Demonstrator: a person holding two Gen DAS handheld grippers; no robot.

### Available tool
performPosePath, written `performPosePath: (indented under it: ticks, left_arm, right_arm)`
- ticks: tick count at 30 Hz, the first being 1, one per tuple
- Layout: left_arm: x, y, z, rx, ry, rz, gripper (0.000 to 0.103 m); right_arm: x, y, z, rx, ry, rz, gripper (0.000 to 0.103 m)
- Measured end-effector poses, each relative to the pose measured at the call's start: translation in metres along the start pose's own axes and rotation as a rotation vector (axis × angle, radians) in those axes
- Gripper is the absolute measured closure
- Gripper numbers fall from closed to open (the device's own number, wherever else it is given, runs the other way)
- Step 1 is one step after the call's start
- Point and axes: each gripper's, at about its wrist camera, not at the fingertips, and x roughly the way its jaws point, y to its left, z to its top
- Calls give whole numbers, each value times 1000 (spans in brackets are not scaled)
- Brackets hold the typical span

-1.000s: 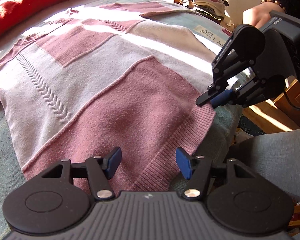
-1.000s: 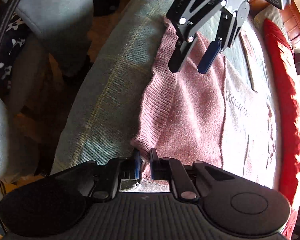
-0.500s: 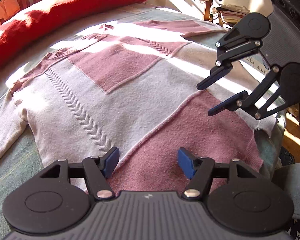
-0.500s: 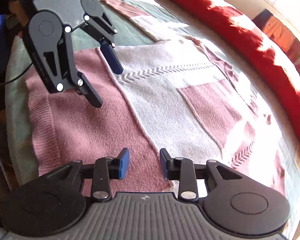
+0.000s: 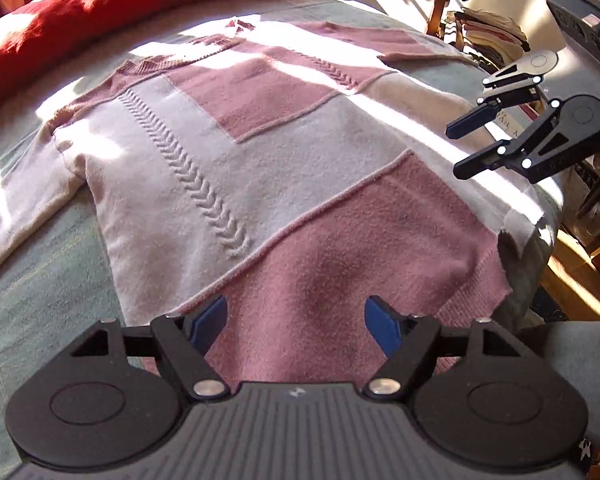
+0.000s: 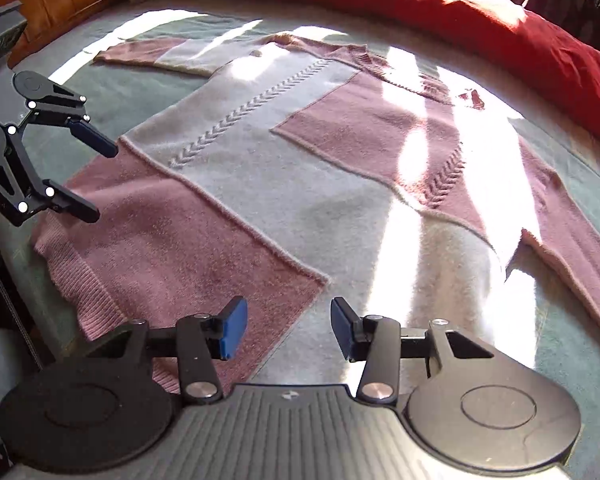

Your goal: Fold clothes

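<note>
A pink and cream patchwork sweater (image 5: pixel 284 168) lies spread flat on the bed, sleeves out to both sides, hem toward me; the right wrist view shows the same sweater (image 6: pixel 300 184). My left gripper (image 5: pixel 296 320) hovers open above the pink hem panel, nothing between its fingers. My right gripper (image 6: pixel 286 326) is open too, above the hem where pink meets cream. In the left wrist view the right gripper (image 5: pixel 462 148) hangs open over the sweater's right edge. The left gripper (image 6: pixel 100 180) shows open at the far left of the right wrist view.
A grey-green blanket (image 5: pixel 40 288) covers the bed under the sweater. A long red pillow (image 6: pixel 440 4) lies along the far side. A stack of folded clothes (image 5: pixel 492 36) sits beyond the bed's right corner. A wooden floor (image 5: pixel 576 276) and a grey trouser leg (image 5: pixel 580 352) lie off the near edge.
My right gripper let go of the sweater's hem corner and opened wider. Both grippers rose and pulled back, so the whole sweater now shows flat.
</note>
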Motion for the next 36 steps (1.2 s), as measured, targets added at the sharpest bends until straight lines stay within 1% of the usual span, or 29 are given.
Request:
performPosePath:
  ticks: [1, 2, 3, 4, 7, 8, 9, 10, 11, 12, 13, 14, 15, 16, 17, 18, 19, 21, 22, 24, 25, 27, 28, 29, 31, 34, 35, 36]
  left_arm:
    - [7, 3, 11, 18, -26, 5, 28]
    - [14, 6, 23, 38, -54, 11, 28]
    - [22, 10, 32, 32, -69, 10, 28]
    - [29, 15, 39, 18, -81, 7, 28]
    - [53, 29, 62, -24, -118, -3, 28]
    - [60, 35, 65, -54, -112, -10, 28]
    - [67, 41, 67, -90, -101, -18, 28]
    - [72, 46, 67, -117, -89, -15, 28]
    - [77, 50, 66, -131, -83, 8, 28]
    - [81, 55, 65, -133, -69, 39, 28]
    - [83, 60, 66, -139, -60, 63, 28]
    - [85, 66, 67, -147, -52, 84, 28]
    - [83, 71, 69, -165, -54, 85, 28]
    - [80, 76, 70, -182, -61, 83, 28]
    - [76, 80, 72, -199, -69, 82, 28]
    - [73, 85, 74, -216, -77, 81, 28]
    - [71, 87, 75, -220, -77, 79, 28]
    - [70, 88, 75, -220, -73, 75, 27]
    - [71, 88, 75, -219, -66, 72, 27]
    - [74, 84, 74, -205, -56, 72, 27]
    - [74, 82, 73, -198, -57, 73, 27]
    - [76, 81, 71, -191, -55, 74, 27]
    - [76, 82, 70, -195, -53, 75, 27]
    - [76, 83, 70, -200, -51, 75, 27]
    - [77, 85, 69, -208, -46, 77, 27]
    - [79, 88, 67, -221, -39, 80, 27]
    - [79, 89, 66, -225, -37, 81, 27]
    - [79, 90, 66, -230, -35, 82, 27]
  right_arm:
    - [-5, -12, 5, 39, -27, -26, 50]
    - [2, -35, 13, 118, -55, -37, 50]
    - [5, -49, 17, 171, -73, -33, 50]
    - [17, -71, 23, 261, -91, -20, 50]
    - [36, -116, 27, 488, -109, 21, 50]
    - [42, -130, 25, 563, -112, 42, 49]
    - [52, -140, 22, 616, -93, 67, 47]
    - [66, -153, 17, 676, -52, 86, 47]
    - [72, -160, 14, 697, -57, 86, 51]
    - [77, -168, 10, 717, -62, 85, 52]
    - [77, -174, 11, 713, -78, 79, 54]
    - [77, -179, 13, 709, -92, 72, 59]
    - [75, -183, 15, 720, -88, 76, 59]
    - [70, -186, 19, 729, -88, 87, 58]
    - [61, -186, 22, 717, -105, 63, 57]
    - [52, -187, 24, 705, -123, 40, 53]
    - [42, -188, 25, 698, -149, 18, 45]
    - [38, -196, 22, 724, -137, -22, 44]
    - [43, -201, 19, 750, -108, -37, 44]
    - [58, -210, 12, 801, -82, -33, 45]
    - [66, -215, 8, 826, -69, -30, 48]
    - [72, -217, 8, 822, -101, -38, 64]
    - [75, -218, 8, 819, -118, -42, 84]
    - [75, -217, 12, 800, -135, -51, 89]
    - [74, -211, 24, 717, -151, -121, 91]
    - [72, -206, 37, 624, -149, -207, 91]
    - [73, -205, 39, 615, -118, -209, 89]
    - [67, -199, 38, 609, -119, -212, 87]
